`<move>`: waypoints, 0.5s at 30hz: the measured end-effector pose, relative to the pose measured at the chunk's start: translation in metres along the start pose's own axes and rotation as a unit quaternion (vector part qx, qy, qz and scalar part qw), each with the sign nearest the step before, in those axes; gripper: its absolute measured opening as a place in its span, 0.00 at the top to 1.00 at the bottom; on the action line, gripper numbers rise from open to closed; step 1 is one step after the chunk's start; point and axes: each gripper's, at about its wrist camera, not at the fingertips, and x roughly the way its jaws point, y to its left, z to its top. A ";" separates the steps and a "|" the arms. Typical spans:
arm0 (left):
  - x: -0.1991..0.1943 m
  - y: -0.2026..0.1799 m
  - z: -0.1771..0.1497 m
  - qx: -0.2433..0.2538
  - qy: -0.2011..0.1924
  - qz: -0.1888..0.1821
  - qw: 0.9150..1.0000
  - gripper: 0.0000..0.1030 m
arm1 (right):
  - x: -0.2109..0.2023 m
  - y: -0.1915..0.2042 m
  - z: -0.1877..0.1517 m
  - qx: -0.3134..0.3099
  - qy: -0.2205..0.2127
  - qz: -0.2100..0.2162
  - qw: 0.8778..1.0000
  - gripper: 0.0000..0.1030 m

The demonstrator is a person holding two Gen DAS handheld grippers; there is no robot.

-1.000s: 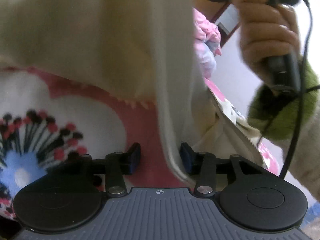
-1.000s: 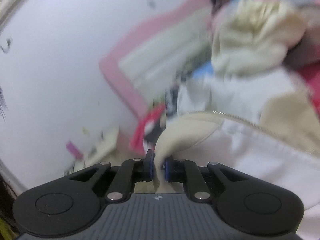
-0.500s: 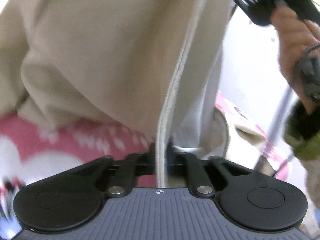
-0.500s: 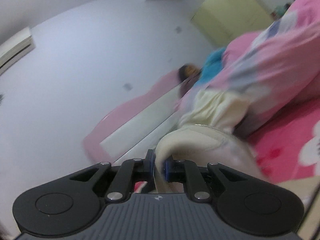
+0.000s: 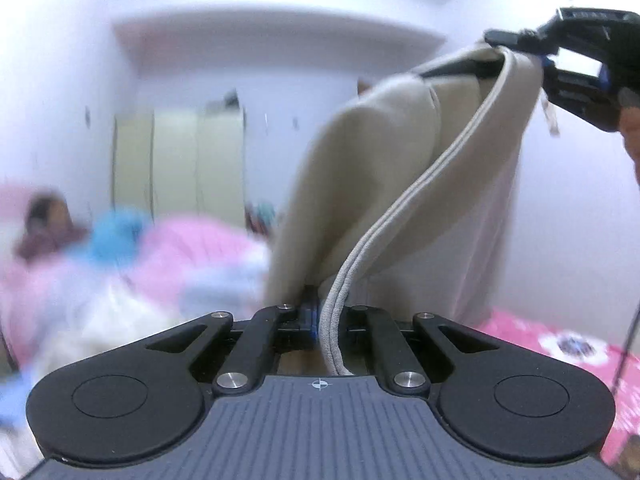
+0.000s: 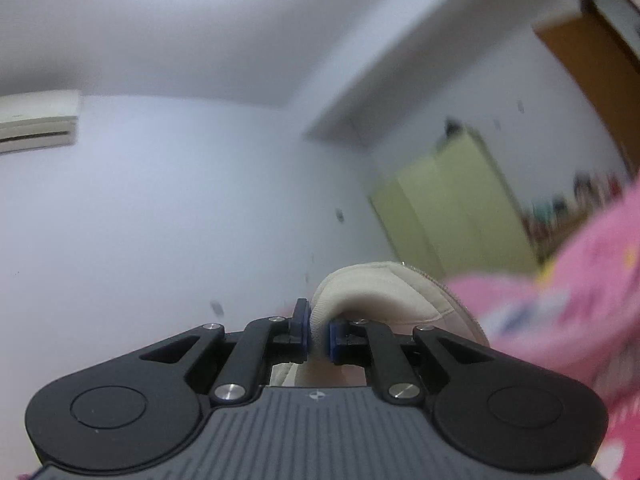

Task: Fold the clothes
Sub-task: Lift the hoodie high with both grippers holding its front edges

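Garment: one beige garment (image 5: 384, 184), soft matte knit, thick, with a ribbed grey-beige corded edge (image 5: 400, 216) curving in an S from top right down to the near claw; hangs in the air in loose folds, stretched between the two grippers, above the bed.
Garment, right view: rounded cream fold (image 6: 372, 284) with a stitched seam, bulging over the jaws.
Left gripper (image 5: 326, 316): black linkage arms, blue pads; jaws nearly together, pinching the corded edge and the fabric beside it.
Right gripper (image 6: 318, 334): same black build, blue pads; jaws drawn in tight on the cream fold, fabric squeezed between the pads.
Right gripper, seen from the left view (image 5: 560, 60): high at the upper right, clamped on the garment's top end; part of a hand (image 5: 630, 128) behind it.
Count: two grippers, one garment, one hand in part.
Bed (image 5: 552, 340): pink cover with a flower print, blurred; heap of pink, blue and white bedding (image 5: 132, 256) at left.
Surroundings: pale green wardrobe (image 6: 452, 212), white walls, one wall air conditioner (image 6: 38, 122), brown door frame (image 6: 588, 64).
In the way: hanging garment hides much of the room's right side in the left view; blur hides detail on the bed.
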 end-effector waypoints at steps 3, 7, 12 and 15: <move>-0.013 -0.002 0.045 0.033 -0.051 0.012 0.998 0.96 | -0.010 0.028 0.033 -0.029 -0.044 0.002 0.999 0.90; -0.027 -0.028 0.094 0.082 -0.114 0.036 0.989 0.96 | -0.028 0.064 0.060 -0.067 -0.100 0.009 0.993 0.90; -0.066 -0.039 0.128 0.112 -0.158 0.041 0.980 0.96 | -0.052 0.098 0.072 -0.108 -0.148 0.011 0.983 0.90; -0.089 -0.043 0.141 0.127 -0.181 0.040 0.974 0.96 | -0.067 0.112 0.068 -0.127 -0.163 0.011 0.978 0.90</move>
